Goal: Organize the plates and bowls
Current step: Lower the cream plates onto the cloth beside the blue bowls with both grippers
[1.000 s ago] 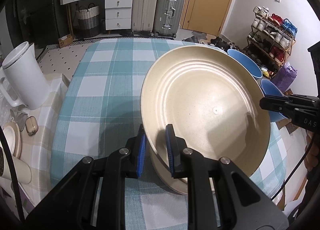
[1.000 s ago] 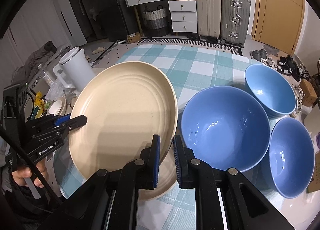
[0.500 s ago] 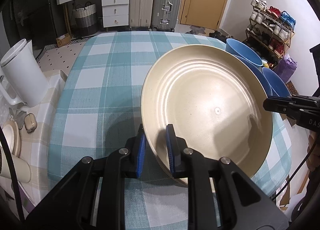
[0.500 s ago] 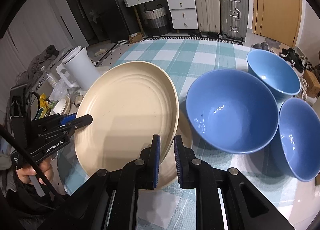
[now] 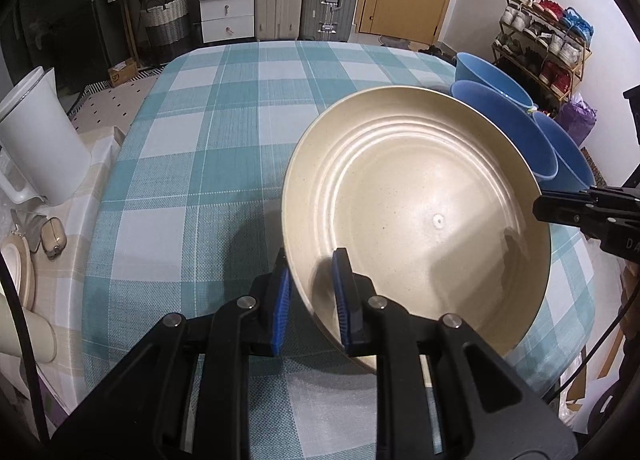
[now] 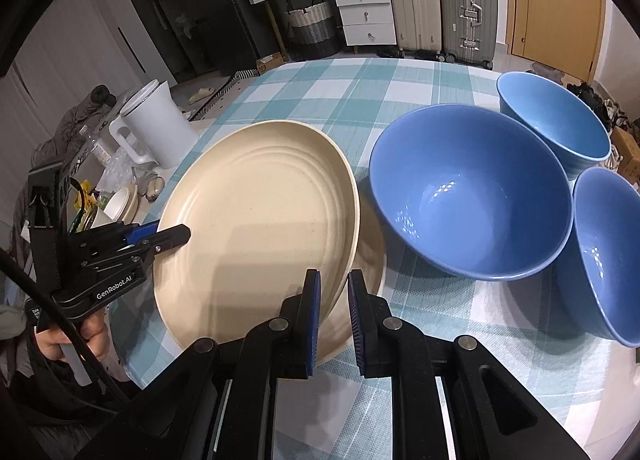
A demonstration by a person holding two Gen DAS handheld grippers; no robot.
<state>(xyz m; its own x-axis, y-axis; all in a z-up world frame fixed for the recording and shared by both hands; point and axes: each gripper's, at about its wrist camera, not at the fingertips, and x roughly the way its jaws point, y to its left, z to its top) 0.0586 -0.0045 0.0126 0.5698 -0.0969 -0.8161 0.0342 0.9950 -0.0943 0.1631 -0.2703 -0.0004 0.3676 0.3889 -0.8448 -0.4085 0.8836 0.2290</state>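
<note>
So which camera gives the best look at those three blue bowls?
The right wrist view: all three blue bowls show open interiors on the checked tablecloth. The left wrist view catches only their rims, mostly hidden behind the raised cream plate.

Cream ridged plate (image 5: 416,212) tilted, three blue bowls (image 6: 472,192) beside
</note>
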